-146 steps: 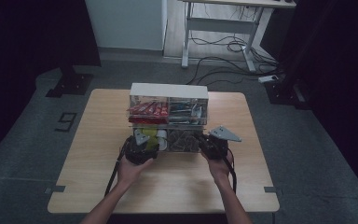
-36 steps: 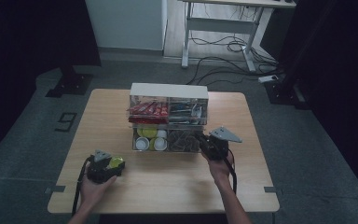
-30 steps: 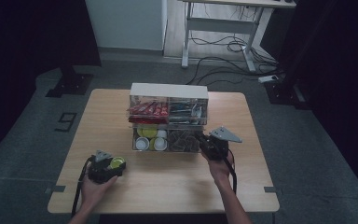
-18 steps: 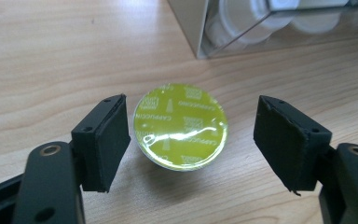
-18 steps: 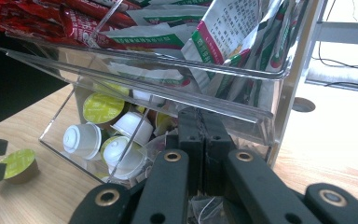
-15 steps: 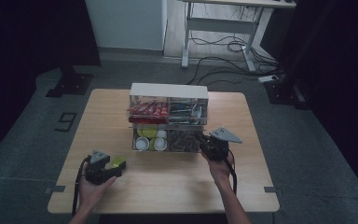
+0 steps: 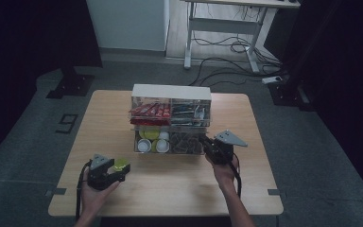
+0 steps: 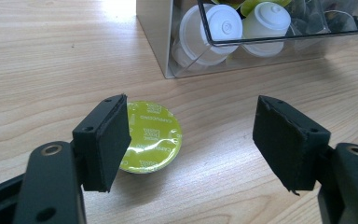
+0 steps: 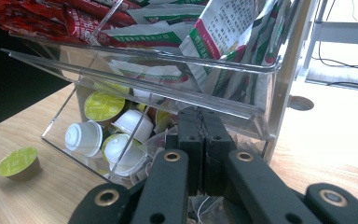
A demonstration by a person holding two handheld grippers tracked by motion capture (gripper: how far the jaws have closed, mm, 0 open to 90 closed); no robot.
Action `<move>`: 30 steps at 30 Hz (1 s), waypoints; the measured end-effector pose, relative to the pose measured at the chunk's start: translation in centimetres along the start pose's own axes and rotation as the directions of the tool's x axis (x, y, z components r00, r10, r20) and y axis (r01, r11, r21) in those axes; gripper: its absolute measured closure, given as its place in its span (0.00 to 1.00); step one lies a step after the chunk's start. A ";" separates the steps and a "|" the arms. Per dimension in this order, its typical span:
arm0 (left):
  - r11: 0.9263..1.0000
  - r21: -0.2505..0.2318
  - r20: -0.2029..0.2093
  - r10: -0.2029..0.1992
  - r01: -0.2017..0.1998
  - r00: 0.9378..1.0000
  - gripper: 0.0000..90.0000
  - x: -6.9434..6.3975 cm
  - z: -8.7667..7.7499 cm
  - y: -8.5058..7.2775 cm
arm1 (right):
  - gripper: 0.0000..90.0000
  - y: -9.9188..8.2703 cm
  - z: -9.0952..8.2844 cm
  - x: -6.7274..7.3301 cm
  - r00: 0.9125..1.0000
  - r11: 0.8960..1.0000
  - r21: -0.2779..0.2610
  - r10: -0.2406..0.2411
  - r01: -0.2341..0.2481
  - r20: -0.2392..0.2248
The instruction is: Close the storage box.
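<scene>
A capsule with a yellow-green foil lid stands on the wooden table near the front left. My left gripper hovers over it. Its jaws have just opened wide and then drawn in a little. The capsule sits between them, close to the left pad, and neither pad presses on it. My right gripper is shut, its tips against the clear front of the organizer's lower right bin. It appears at the organizer's right front corner in the high view.
The two-tier clear organizer stands mid-table. It holds red sachets, green-and-white packets, white and green capsules and tea bags. Bare wood lies in front of it and to both sides.
The left hand went from the organizer to the table's front left with the green capsule. There its jaws opened and let go of the capsule, which rests on the wood. The right hand has kept still.
</scene>
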State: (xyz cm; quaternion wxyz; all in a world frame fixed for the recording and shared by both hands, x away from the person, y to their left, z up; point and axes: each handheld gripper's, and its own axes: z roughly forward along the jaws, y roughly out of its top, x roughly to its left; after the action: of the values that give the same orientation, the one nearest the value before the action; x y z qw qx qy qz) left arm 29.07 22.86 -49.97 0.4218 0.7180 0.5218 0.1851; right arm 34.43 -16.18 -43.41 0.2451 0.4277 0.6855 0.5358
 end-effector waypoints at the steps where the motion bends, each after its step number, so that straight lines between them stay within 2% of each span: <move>1: 1.000 -0.001 0.004 -0.007 0.007 1.000 0.31 0.0 0.0 -0.1 | 0.98 -0.1 0.0 0.0 1.000 1.000 0.001 -0.001 0.001 0.000; 7: 1.000 0.008 0.023 -0.021 0.021 1.000 0.31 -0.1 0.2 -0.5 | 0.98 -0.5 -0.2 0.0 1.000 1.000 0.004 0.007 -0.007 -0.007; 30: 0.999 0.024 0.039 -0.043 0.042 0.998 0.32 -0.3 1.0 -1.9 | 0.98 -3.8 -0.6 -0.6 0.999 0.998 0.042 0.051 -0.051 -0.013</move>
State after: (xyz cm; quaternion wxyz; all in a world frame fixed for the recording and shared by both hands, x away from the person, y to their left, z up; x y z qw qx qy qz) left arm 28.51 22.39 -52.00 0.4275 0.7151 0.5307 0.1556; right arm 33.08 -17.20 -46.87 0.2176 0.4464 0.6870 0.5305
